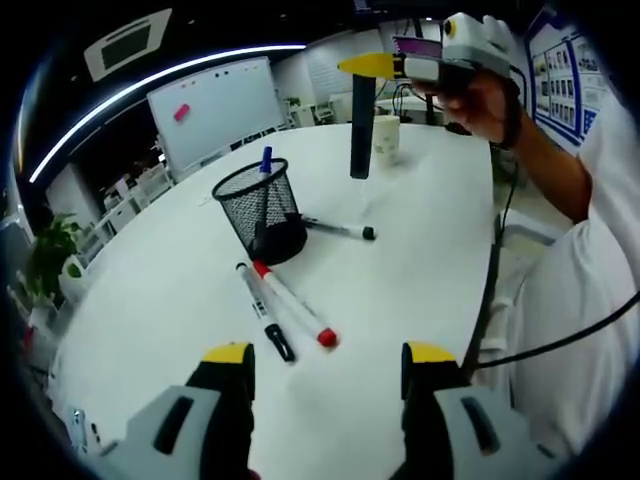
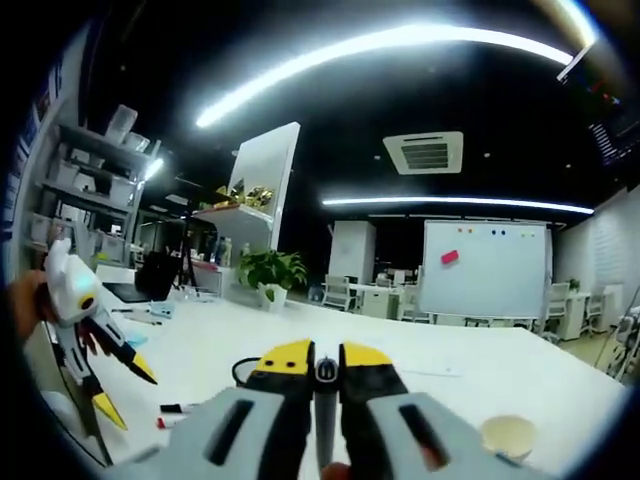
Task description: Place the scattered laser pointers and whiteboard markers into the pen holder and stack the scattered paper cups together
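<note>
Two slim markers [image 1: 285,310] beside black mesh holder [image 1: 258,207].

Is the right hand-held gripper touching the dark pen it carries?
Touching. In the right gripper view, the right hand-held gripper has its jaws closed on the dark pen; the left gripper view shows the pen hanging from it.

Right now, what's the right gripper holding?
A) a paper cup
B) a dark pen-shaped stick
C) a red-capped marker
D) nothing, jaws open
B: in the left gripper view the right gripper has its yellow-tipped jaws shut on a dark pen-shaped stick hanging upright above the table, up and to the right of the mesh pen holder.
</note>
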Demonstrator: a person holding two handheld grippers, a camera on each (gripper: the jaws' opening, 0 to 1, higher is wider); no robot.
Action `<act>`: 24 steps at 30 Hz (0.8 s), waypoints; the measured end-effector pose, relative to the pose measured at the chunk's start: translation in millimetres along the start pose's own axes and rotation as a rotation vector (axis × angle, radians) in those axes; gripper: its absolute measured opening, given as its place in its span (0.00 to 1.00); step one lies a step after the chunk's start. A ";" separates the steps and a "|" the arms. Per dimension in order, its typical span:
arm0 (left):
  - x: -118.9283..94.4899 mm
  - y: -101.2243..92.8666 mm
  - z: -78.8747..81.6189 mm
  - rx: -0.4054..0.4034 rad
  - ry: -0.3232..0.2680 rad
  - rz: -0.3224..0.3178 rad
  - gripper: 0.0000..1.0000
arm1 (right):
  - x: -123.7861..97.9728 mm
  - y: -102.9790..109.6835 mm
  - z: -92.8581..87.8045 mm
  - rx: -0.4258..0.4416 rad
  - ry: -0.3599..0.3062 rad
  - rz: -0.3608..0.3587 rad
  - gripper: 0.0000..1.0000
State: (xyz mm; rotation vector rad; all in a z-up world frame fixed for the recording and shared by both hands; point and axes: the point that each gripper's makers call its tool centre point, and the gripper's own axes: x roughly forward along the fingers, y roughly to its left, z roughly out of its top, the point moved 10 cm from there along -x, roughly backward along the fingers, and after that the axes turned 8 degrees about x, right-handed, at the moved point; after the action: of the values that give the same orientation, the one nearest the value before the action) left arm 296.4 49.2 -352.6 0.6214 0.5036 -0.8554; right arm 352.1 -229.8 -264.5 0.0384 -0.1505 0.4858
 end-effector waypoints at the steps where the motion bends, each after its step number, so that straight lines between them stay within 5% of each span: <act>1: 0.0 0.0 -0.1 0.001 0.001 0.000 0.60 | 0.2 1.2 1.4 -0.006 -0.004 0.003 0.10; 24: -0.9 0.0 0.9 0.011 0.002 -0.004 0.60 | 10.3 6.2 12.1 -0.034 -0.021 0.040 0.10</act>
State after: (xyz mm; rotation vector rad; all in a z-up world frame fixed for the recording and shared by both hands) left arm 295.9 49.1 -351.4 0.6322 0.5025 -0.8618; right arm 356.6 -220.4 -251.0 0.0075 -0.1800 0.5232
